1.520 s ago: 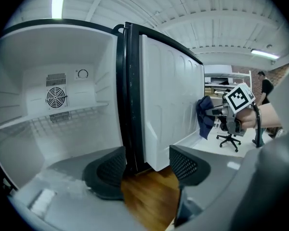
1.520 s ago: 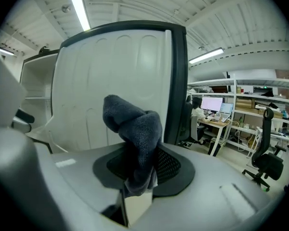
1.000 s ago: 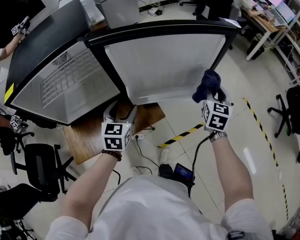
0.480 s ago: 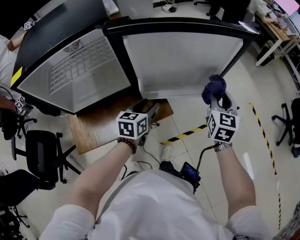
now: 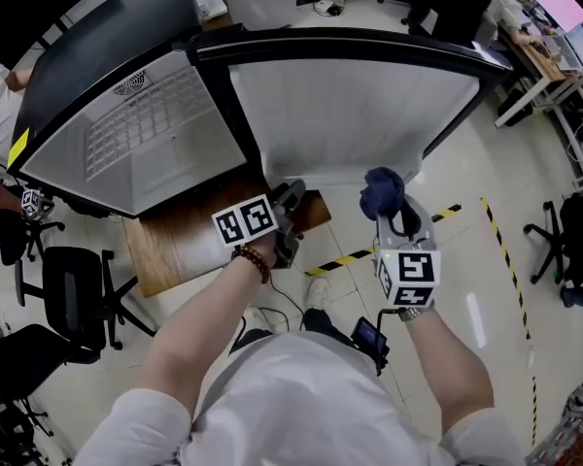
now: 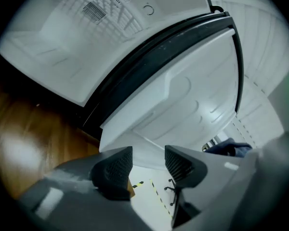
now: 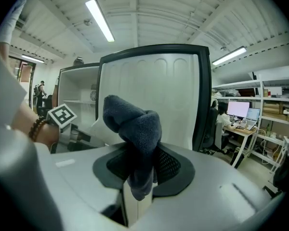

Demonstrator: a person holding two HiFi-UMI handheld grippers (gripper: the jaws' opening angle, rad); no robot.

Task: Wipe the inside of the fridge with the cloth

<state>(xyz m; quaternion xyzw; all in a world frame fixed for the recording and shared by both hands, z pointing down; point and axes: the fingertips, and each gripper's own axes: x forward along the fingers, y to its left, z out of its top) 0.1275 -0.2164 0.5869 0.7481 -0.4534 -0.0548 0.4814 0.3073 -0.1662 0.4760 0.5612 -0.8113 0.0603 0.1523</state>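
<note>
The right hand-held gripper (image 5: 394,216) is clenched on the dark blue cloth (image 5: 382,190). The cloth's long axis runs out along the jaws. Its bunched free end points at the fridge door (image 5: 350,115) and sits just off the door's lower edge. The left hand-held gripper (image 5: 288,223) is released; its jaws have just been closing, with nothing between them. The fridge (image 5: 146,134) stands open on a wooden platform (image 5: 175,250). Yellow-black tape (image 5: 355,257) crosses the pale floor (image 5: 466,212), and office chairs (image 5: 78,299) stand nearby.
</note>
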